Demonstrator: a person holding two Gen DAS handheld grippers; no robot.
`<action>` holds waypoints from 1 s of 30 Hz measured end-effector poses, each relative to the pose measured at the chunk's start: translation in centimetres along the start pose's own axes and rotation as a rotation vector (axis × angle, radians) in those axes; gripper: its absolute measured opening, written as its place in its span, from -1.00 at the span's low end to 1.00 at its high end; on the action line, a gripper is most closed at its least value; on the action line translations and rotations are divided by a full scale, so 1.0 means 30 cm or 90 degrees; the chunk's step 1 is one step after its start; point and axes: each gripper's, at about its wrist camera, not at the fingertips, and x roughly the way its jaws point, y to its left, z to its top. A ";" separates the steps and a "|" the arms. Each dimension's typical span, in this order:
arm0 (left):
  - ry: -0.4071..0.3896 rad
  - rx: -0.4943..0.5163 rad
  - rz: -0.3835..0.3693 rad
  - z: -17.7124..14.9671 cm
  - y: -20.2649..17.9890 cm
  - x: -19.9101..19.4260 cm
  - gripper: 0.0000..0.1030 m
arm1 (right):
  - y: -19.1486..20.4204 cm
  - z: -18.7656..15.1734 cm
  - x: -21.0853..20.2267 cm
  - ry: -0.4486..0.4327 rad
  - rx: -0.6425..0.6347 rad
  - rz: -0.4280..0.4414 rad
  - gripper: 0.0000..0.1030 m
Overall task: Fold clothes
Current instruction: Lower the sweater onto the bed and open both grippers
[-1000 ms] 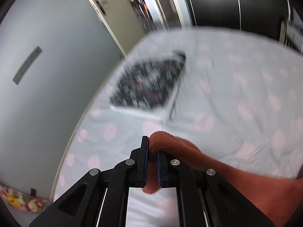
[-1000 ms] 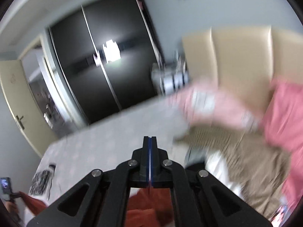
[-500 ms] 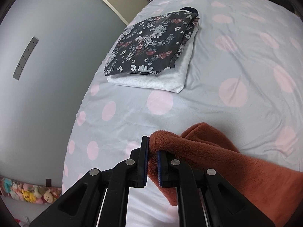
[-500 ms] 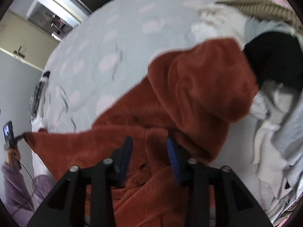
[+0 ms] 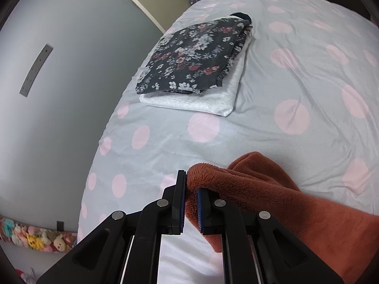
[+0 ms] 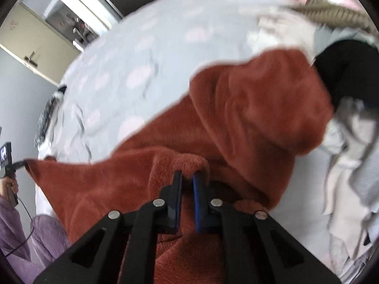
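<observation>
A rust-orange fleece garment (image 5: 284, 201) lies on the bed, and my left gripper (image 5: 190, 184) is shut on a fluffy edge of it, low over the sheet. In the right wrist view the same fleece garment (image 6: 248, 99) spreads across the frame. My right gripper (image 6: 187, 177) is closing tight on a raised ridge of it, with the pile squeezed between the blue pads. At that view's far left, one corner of the garment is stretched out to the other hand-held gripper.
A folded dark floral garment (image 5: 194, 56) sits on a folded pale grey one (image 5: 213, 101) near the bed's far left edge. The bedsheet (image 5: 296, 59) is grey with pink dots. A heap of black (image 6: 350, 71) and grey clothes (image 6: 355, 142) lies right. A purple sleeve (image 6: 14, 224) is at lower left.
The right gripper swung down from facing the room onto the fleece, opened over it, then closed on a ridge. The left gripper sank a little toward the sheet, still gripping its edge.
</observation>
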 end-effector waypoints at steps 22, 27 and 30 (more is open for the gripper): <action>-0.060 0.018 -0.078 0.436 -0.322 -0.143 -0.82 | 0.094 0.811 -0.321 -0.317 0.004 -0.277 -0.96; -0.057 0.103 -0.047 0.572 -0.604 -0.092 -0.82 | -0.041 0.970 -0.125 -0.290 0.039 -0.365 -1.00; -0.044 0.145 -0.039 0.633 -0.753 -0.021 -0.80 | -0.123 1.004 -0.020 -0.271 0.056 -0.393 -1.00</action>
